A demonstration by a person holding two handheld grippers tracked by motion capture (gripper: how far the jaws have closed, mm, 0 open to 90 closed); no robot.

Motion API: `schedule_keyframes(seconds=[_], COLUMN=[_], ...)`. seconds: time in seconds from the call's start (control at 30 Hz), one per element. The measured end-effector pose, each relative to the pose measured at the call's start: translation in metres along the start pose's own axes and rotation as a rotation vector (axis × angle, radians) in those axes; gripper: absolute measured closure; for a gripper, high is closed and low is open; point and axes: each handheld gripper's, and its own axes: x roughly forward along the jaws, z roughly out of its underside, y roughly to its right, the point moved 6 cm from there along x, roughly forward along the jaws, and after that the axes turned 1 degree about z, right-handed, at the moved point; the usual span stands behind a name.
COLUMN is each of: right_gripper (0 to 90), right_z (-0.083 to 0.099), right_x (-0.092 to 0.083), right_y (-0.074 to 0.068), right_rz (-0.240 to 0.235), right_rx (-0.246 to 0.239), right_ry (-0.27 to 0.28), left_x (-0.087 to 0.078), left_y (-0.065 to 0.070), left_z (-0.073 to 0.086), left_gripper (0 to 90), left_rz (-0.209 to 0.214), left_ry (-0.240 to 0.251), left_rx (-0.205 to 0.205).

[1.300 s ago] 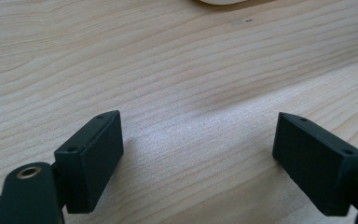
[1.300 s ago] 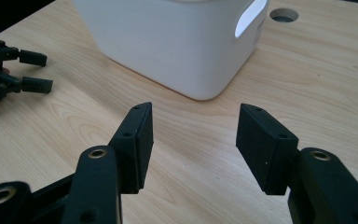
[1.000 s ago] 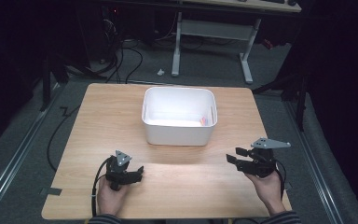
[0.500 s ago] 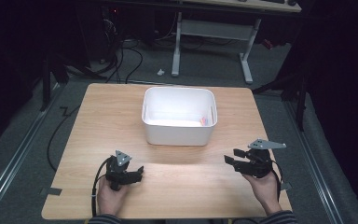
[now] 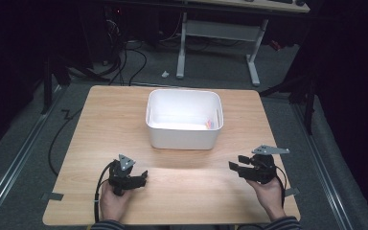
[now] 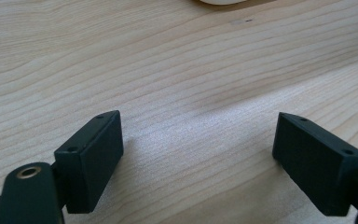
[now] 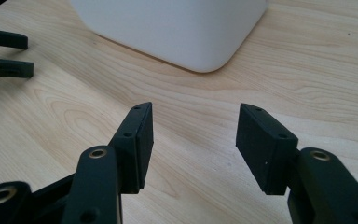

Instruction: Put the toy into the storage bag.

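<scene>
Two grippers rest low on my pale wooden table [image 5: 100,124]: left gripper [image 5: 143,178] spread and empty, right gripper [image 5: 233,167] likewise parted on nothing. Between them, farther back at centre, sits the white rectangular plastic tub [image 5: 184,139]; probably light, stiff, slick-walled, best pinched at its rim. Bare tabletop surrounds it, edges well apart.
</scene>
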Motion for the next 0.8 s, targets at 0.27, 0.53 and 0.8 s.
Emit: schedule_keyframes(seconds=[0.27, 0.53, 0.8], right_gripper=[46.8, 46.7, 46.5], right_z=[0.008, 0.015, 0.021], right_x=[0.012, 0.022, 0.029], right_y=[0.004, 0.008, 0.014], right_rz=[0.010, 0.024, 0.046], right_rx=[0.010, 0.023, 0.036], right_ry=[-0.023, -0.039, -0.051], left_x=[0.000, 0.000, 0.000], left_y=[0.000, 0.000, 0.000], left_z=[0.000, 0.000, 0.000], left_gripper=[16.5, 16.5, 16.5], left_rz=[0.000, 0.000, 0.000], left_ry=[0.000, 0.000, 0.000], left_rx=[0.000, 0.000, 0.000])
